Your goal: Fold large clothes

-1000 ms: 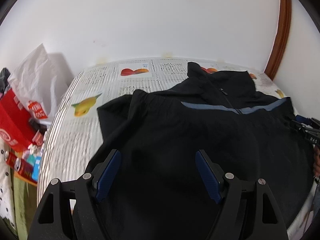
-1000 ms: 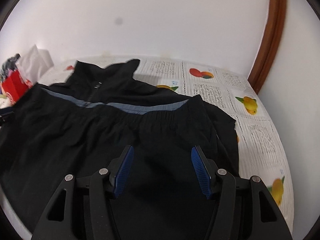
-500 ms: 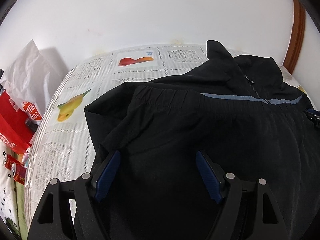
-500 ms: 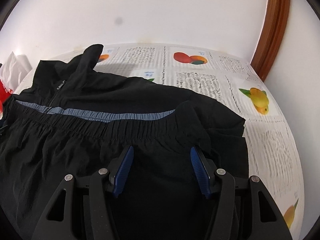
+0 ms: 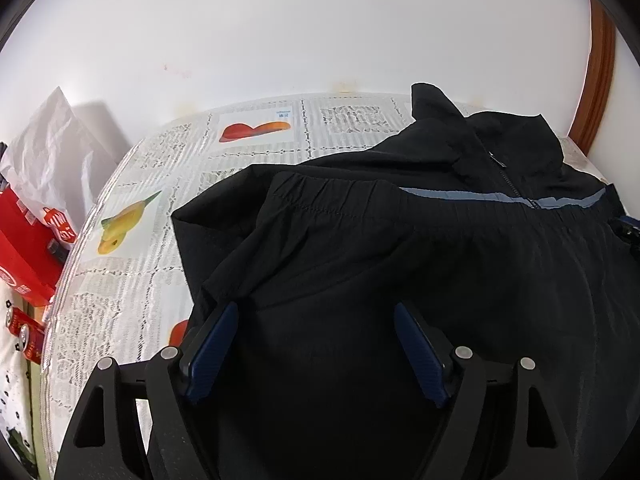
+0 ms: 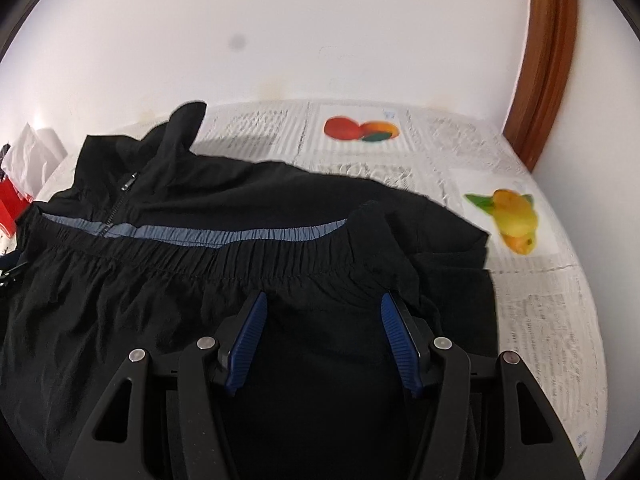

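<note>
In the left wrist view, the left gripper point(image 5: 316, 344) is hanging released over the black jacket point(image 5: 420, 264) lying on the tabletop point(image 5: 132, 280), its hem folded up to the chest (press flat there). In the right wrist view, the right gripper point(image 6: 320, 340) is likewise gaping, gripping nothing, above the hem point(image 6: 240, 264); both should be smoothing outward, evenly.

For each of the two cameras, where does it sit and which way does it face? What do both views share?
Left wrist view: sits on the left gripper, looking forward and down over the left part of the black jacket; its own blue fingers show, open, and the red boxes beside the table.
Right wrist view: sits on the right gripper, looking down over the jacket's right part; its fingers show, open.
Shared: the jacket with its grey-blue stripe, the fruit-print tablecloth, the white wall.
</note>
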Demonstrator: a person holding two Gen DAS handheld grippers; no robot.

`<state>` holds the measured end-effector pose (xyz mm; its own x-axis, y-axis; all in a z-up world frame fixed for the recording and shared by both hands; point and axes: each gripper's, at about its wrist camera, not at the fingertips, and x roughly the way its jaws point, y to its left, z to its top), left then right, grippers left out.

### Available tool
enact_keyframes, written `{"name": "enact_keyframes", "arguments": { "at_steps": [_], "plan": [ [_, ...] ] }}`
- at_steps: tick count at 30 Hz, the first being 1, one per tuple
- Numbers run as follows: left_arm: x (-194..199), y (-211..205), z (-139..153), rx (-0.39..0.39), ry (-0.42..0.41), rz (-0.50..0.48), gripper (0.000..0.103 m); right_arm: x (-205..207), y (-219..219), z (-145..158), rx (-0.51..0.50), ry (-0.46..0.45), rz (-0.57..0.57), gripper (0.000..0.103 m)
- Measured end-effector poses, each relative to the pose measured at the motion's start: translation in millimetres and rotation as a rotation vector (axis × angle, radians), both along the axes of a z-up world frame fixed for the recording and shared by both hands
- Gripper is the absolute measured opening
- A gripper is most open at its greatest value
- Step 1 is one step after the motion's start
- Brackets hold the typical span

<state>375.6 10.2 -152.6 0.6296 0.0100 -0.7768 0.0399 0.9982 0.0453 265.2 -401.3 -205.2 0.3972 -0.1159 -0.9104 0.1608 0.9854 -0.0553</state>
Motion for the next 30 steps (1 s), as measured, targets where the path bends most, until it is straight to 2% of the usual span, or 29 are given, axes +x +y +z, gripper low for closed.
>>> {"name": "enact_keyframes", "arguments": {
  "at_steps": [2, 7, 14, 16, 18, 20, 24, 30],
  "plan": [
    [-1.5, 0.4, 1.7, 0.003, 0.003, 0.003, 0.079, -4.3, 6.8, 9.5, -0.012, -0.009, -0.009, 0.06],
    [-11.8, 6.5, 8.2, -0.039, 0.015, 0.003, 0.079, -16.7, 57.3, 36.7, 0.07, -0.025, 0.025, 0.062],
    [-54.3, 30.0, 21.4, -0.074, 0.016, 0.008, 0.08, -17.1, 139.0, 24.2, 0.175, 0.008, 0.044, 0.063],
    [-73.4, 40.3, 26.9, -0.067, -0.001, 0.008, 0.081, -15.1, 153.9, 12.2, 0.155, 0.027, 0.049, 0.063],
    [-93.1, 50.2, 31.9, -0.055, -0.021, 0.012, 0.082, -13.4, 165.2, -2.5, 0.087, 0.062, 0.048, 0.063],
    [-106.7, 56.1, 34.2, -0.046, -0.033, 0.013, 0.082, -15.4, 166.4, -5.6, 0.058, 0.046, 0.054, 0.063],
    [-134.5, 71.6, 39.3, -0.027, -0.052, 0.026, 0.082, -35.1, 172.5, 7.8, 0.06, 0.048, 0.048, 0.063],
    [-167.0, 88.8, 38.1, -0.066, -0.048, 0.053, 0.082, -99.2, 203.9, 32.4, 0.01, 0.041, 0.087, 0.063]
  ]
}}
